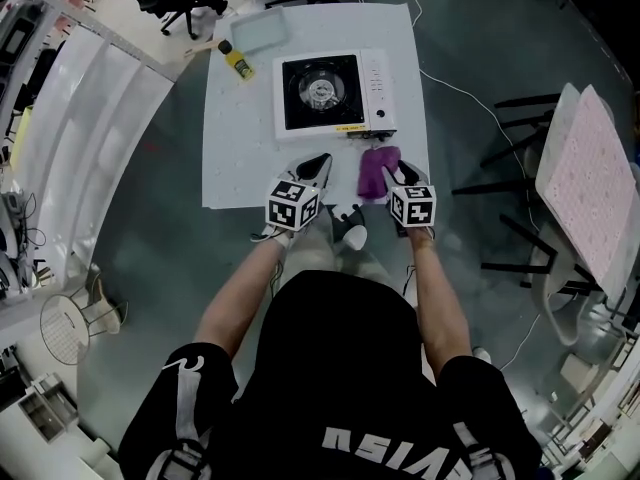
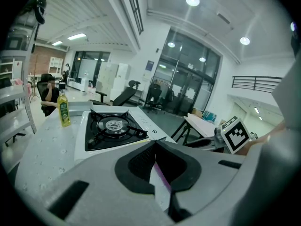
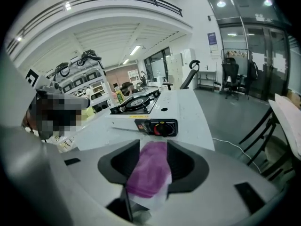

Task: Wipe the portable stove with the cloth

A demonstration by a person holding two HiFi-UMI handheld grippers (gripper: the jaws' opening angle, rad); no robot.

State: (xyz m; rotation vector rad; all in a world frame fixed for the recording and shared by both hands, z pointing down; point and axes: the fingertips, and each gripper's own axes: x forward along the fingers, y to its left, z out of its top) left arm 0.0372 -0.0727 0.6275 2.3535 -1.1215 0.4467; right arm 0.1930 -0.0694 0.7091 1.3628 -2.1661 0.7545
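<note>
Right gripper (image 1: pixel 395 176): jaws apart, the one purple cloth (image 1: pixel 376 171) lying loose between them. Left gripper (image 1: pixel 318 163): jaw tips together, empty. One portable stove (image 1: pixel 320 93), one yellow oil bottle (image 1: pixel 237 59) and one pale tray (image 1: pixel 262 31) stand on a white table (image 1: pixel 240 138) in a grey-floored hall. The cloth lies lengthwise toward the stove's knob corner. The stove's long axis runs crosswise.

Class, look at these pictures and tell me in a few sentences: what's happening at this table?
A person at a white table holds a gripper in each hand. The right gripper has its jaws apart around the purple cloth, which lies on the table just in front of the portable stove. The left gripper is shut and empty beside it. The cloth is not yet on the stove.
</note>
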